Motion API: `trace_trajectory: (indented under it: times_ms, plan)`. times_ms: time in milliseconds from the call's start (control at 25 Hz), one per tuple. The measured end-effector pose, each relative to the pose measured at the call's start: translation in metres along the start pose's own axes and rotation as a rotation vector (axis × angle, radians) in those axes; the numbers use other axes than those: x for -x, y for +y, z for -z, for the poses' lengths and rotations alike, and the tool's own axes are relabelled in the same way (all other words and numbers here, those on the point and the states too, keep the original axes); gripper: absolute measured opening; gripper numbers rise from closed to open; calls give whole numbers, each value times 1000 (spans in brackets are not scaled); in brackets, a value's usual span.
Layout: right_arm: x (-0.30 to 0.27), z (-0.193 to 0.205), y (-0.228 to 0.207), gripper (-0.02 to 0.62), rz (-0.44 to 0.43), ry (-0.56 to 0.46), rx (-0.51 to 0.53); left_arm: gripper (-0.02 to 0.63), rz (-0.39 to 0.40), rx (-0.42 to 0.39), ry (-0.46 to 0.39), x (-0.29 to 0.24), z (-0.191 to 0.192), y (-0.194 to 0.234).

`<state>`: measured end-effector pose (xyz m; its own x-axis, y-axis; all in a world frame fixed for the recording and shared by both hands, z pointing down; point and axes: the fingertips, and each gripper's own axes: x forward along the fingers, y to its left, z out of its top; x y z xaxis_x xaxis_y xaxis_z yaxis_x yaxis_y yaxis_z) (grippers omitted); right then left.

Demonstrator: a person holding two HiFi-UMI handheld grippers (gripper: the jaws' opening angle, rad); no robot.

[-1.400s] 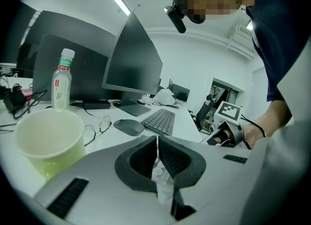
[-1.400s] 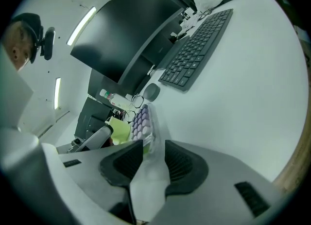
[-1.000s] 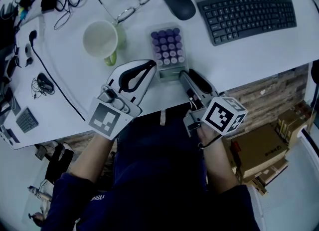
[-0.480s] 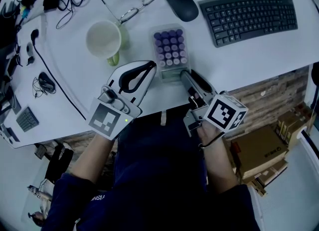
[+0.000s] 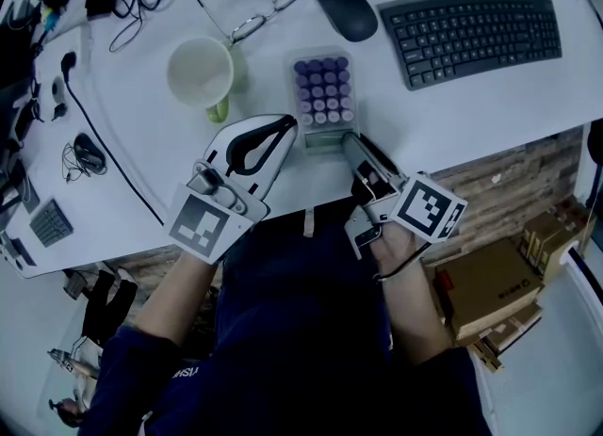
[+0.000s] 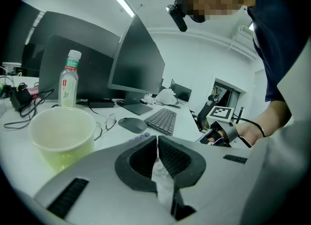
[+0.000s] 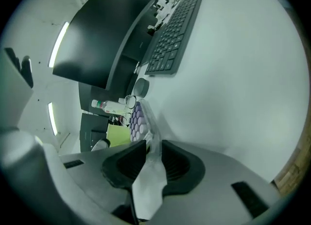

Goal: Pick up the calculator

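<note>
Desk (image 5: 471, 104): keyboard (image 5: 471, 34) far right, well apart from the work. Your left claw (image 5: 285, 124) sits low over the desk just left of the calculator (image 5: 321, 95), pads together at the tips, nothing held. Your right claw (image 5: 347, 140) comes in from the desk edge at the calculator's near right corner, rolled over. Its jaws have just been closing, and the calculator's near edge is between the pads, which look tight on it. Mug (image 5: 201, 74) is left of the calculator, near but apart. The calculator lies mid-desk, purple keys up, between mug and keyboard. Mouse (image 5: 345, 8) is beyond it, glasses (image 5: 268, 12) beyond the mug.
</note>
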<state>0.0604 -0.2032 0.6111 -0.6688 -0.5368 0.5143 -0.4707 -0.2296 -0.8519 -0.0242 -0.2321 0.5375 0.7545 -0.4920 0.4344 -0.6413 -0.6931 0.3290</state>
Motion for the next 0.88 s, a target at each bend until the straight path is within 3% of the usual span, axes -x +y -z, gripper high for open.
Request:
trace_trajectory:
  times_ms: [880]
  plan:
    - [20,-11,-4,84,-36,-63,-128,34,-5,-31,-39,5,-25,-5]
